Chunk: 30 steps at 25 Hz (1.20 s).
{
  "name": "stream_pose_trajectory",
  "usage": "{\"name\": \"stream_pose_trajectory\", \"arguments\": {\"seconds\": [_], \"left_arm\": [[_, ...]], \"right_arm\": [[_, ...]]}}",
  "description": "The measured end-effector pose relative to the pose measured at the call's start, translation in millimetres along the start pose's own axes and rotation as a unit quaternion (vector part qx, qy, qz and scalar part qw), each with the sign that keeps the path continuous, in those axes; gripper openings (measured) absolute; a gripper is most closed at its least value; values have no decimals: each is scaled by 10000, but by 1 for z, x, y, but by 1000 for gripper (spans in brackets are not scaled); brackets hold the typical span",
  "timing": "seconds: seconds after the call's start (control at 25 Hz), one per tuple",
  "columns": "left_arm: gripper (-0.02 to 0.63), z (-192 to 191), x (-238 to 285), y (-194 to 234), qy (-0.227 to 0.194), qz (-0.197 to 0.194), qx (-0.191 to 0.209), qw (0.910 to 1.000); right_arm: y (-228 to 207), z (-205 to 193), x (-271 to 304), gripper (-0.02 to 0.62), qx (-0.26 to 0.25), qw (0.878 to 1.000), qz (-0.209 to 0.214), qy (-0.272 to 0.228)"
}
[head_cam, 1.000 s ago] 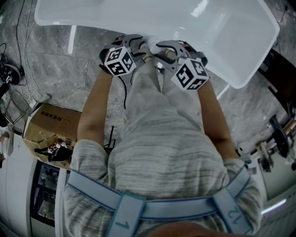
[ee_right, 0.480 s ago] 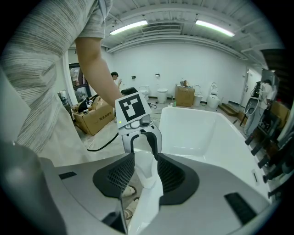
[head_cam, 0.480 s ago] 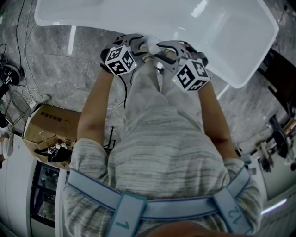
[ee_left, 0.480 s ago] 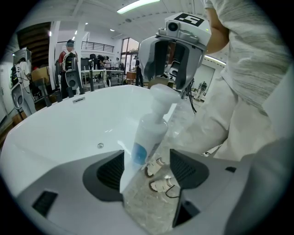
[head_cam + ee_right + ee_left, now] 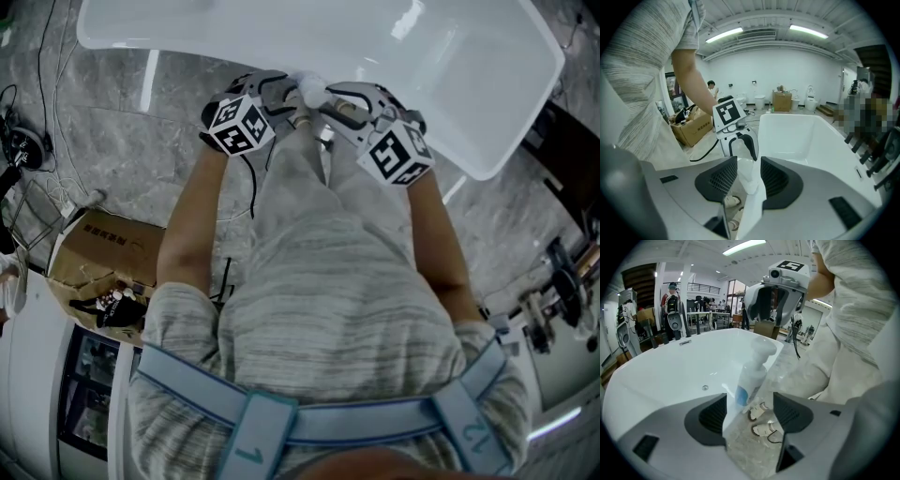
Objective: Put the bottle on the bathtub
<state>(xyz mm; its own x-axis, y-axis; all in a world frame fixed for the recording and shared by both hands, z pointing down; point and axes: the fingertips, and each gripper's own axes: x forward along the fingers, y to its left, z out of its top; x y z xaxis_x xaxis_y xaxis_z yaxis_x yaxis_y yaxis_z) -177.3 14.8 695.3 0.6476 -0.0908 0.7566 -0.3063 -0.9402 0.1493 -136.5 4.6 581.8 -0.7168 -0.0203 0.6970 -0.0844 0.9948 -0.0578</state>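
Bathtub: a large white glossy oval bathtub [image 5: 487, 84] fills the top of the head view, and its near rim runs just ahead of both grippers.
Floor: grey veined marble floor [image 5: 112, 141] lies beside the tub and under the person.
Person: a person in a pale striped shirt and light trousers [image 5: 328, 309] stands at the tub with both forearms stretched forward.
Box: a brown cardboard box [image 5: 103, 253] sits on the floor to the person's left, well apart from the tub.
Right gripper: the grey two-jaw right gripper [image 5: 749, 176] has its ribbed pads drawn close together, pinching the upper part of the bottle between them.
Left gripper: the grey two-jaw left gripper [image 5: 751, 411] has its jaws spread wide. The bottle's lower part stands between them close to the left-hand pad, with a clear gap to the other.
Bottle: a white translucent plastic pump bottle with a blue label [image 5: 751, 376] leans tilted at the tub's near rim, between the two grippers.
Shoes: a pair of pale shoes [image 5: 764, 429] shows on the marble below the bottle.
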Motion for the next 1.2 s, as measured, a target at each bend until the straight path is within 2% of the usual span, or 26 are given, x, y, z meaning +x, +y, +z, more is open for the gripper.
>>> {"name": "stream_pose_trajectory", "arguments": {"seconds": [0.16, 0.28, 0.44, 0.56, 0.68, 0.8, 1.04, 1.2], "left_arm": [[296, 9, -20, -1, -263, 143, -338, 9990], [296, 20, -39, -2, -575, 267, -740, 9952], [296, 43, -71, 3, -1113, 502, -1212, 9851], [296, 62, -93, 2, -1556, 593, -1485, 9748], [296, 79, -110, -1, -1875, 589, -1567, 9679], [296, 103, -132, 3, -2270, 609, -1583, 9590], [296, 161, -189, 5, -3317, 622, -1608, 9275], [296, 190, -212, 2, -3616, 642, -1482, 9182]], "right_arm": [[-6, 15, -12, 130, 272, 9992, -107, -289], [-10, 25, -25, 130, 485, 9973, -195, -507], [-16, 41, -44, 130, 851, 9914, -328, -938], [-14, 53, -55, 130, 797, 9909, -365, -1017], [-17, 70, -65, 130, 1046, 9824, -575, -1439], [-20, 88, -77, 130, 1095, 9786, -543, -1653], [-27, 116, -112, 129, 1380, 9589, -728, -2370], [-31, 132, -130, 129, 1218, 9561, -834, -2531]]}}
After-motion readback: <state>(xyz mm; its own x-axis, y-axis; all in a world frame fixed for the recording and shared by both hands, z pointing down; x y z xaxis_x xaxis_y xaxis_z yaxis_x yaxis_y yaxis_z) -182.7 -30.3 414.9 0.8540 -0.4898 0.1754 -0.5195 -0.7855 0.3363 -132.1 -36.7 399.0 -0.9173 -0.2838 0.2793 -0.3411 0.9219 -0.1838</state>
